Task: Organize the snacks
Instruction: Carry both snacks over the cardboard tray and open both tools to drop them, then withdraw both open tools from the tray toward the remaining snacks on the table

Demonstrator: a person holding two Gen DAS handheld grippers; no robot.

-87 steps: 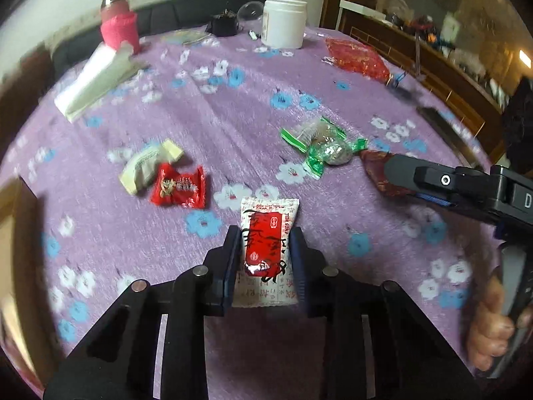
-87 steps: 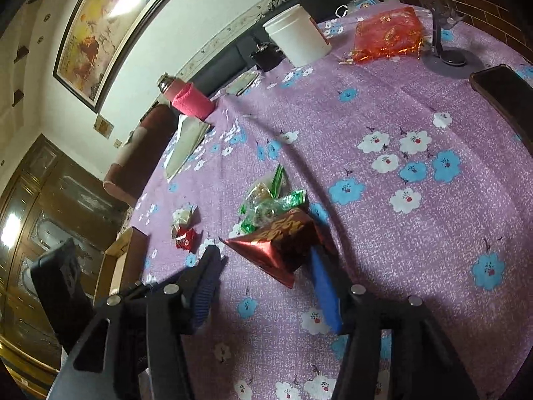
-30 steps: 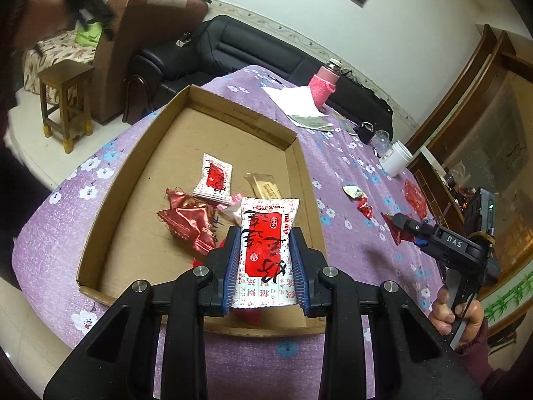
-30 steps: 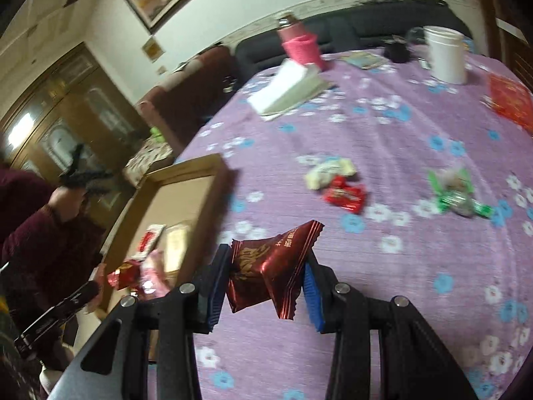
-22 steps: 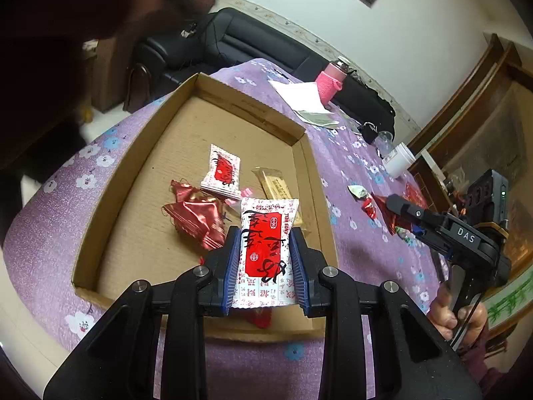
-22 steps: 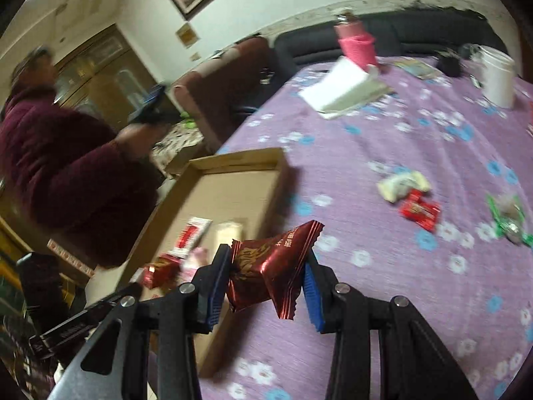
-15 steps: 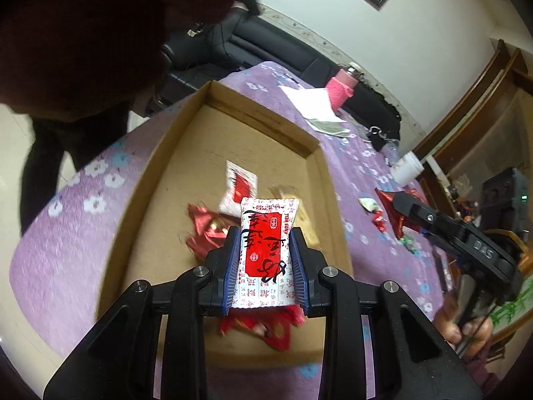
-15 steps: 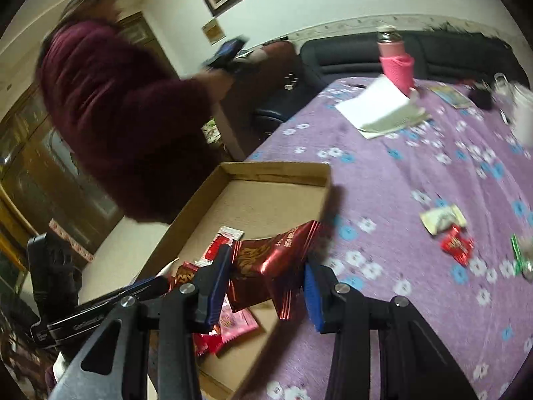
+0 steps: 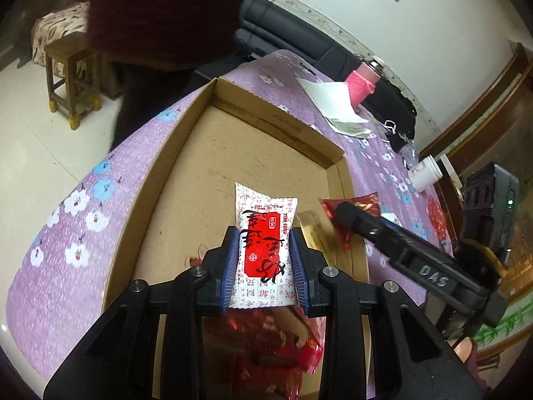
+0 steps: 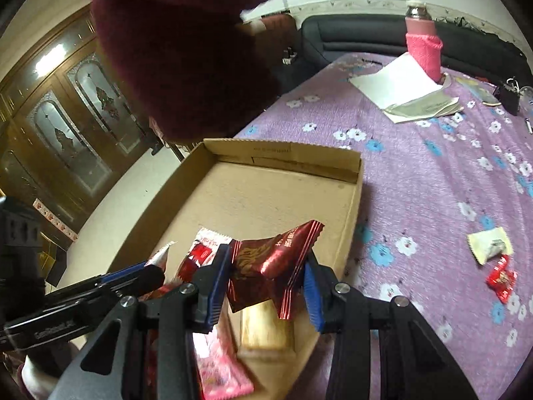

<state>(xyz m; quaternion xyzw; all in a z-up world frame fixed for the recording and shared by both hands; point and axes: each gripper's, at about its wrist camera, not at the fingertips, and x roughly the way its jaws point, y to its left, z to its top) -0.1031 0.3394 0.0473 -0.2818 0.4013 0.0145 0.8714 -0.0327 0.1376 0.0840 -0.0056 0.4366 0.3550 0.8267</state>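
Item one: a white snack packet (image 9: 265, 233) with a red label, which we hold upright in the left gripper (image 9: 265, 266), both pads pressed on its long edges. It hangs above the cardboard tray (image 9: 186, 140), over the near half of the floor.

Item two: a dark red foil packet (image 10: 269, 266), which we clamp in the right gripper (image 10: 266, 286) by its middle, crimped ends sticking out past the pads. It sits over the tray's right-hand near corner, close to the wall (image 10: 353, 213).

We judge that both packets are gripped at the middle so they can be dropped flat into the tray with one release each.

Already in the tray, under the grippers: a white-and-red packet (image 10: 203, 250), a tan bar (image 10: 266, 330), a pink packet (image 10: 216, 370) and red wrappers (image 9: 276, 350), crowded at the near end.

Open room: the far half of the tray floor (image 10: 266, 193) is bare, with low walls on all sides.

Left on the purple flowered table (image 10: 433, 180): a pale packet (image 10: 489, 248) and a small red sweet (image 10: 501, 278), well apart from the tray.

Obstacle: a person in a dark red sleeve (image 10: 186, 43) leans over the tray's far corner. The two grippers stand near each other.
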